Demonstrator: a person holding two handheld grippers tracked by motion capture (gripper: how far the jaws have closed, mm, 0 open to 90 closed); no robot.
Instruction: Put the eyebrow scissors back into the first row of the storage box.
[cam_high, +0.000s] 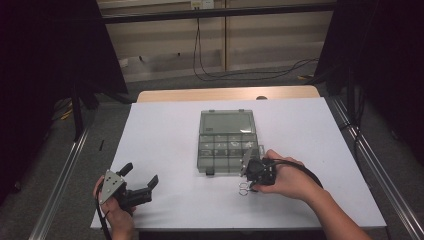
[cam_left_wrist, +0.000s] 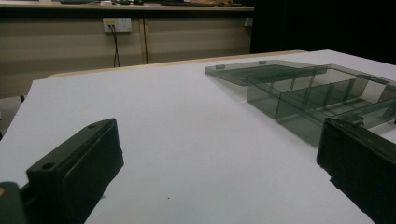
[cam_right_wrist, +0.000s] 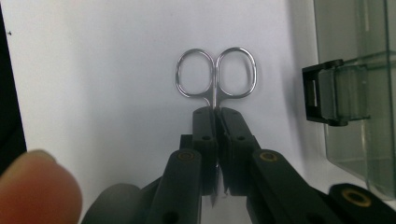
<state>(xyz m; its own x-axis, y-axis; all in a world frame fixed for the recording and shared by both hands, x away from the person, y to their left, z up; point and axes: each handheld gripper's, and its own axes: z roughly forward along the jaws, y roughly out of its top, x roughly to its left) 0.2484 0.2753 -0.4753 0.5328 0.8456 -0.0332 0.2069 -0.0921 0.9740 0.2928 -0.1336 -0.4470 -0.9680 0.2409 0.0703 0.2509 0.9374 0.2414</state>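
Small steel scissors (cam_right_wrist: 216, 74) lie on the white table sheet, their two finger loops pointing away from the camera. My right gripper (cam_right_wrist: 216, 114) is shut on the scissors just below the loops, with the blades hidden between the jaws. From above, the scissors' loops (cam_high: 243, 189) show just in front of the right gripper (cam_high: 251, 186), near the front right corner of an open smoky plastic compartment box (cam_high: 226, 142). My left gripper (cam_high: 141, 175) rests at the front left of the table, open and holding nothing, with its two black fingers (cam_left_wrist: 77, 168) wide apart.
The box's lid (cam_high: 226, 123) lies flat behind its compartments, which hold small items. Its black latch (cam_right_wrist: 327, 91) is just right of the scissors. A wooden table edge (cam_high: 227, 93) runs along the back, and metal rails (cam_high: 60, 185) flank both sides.
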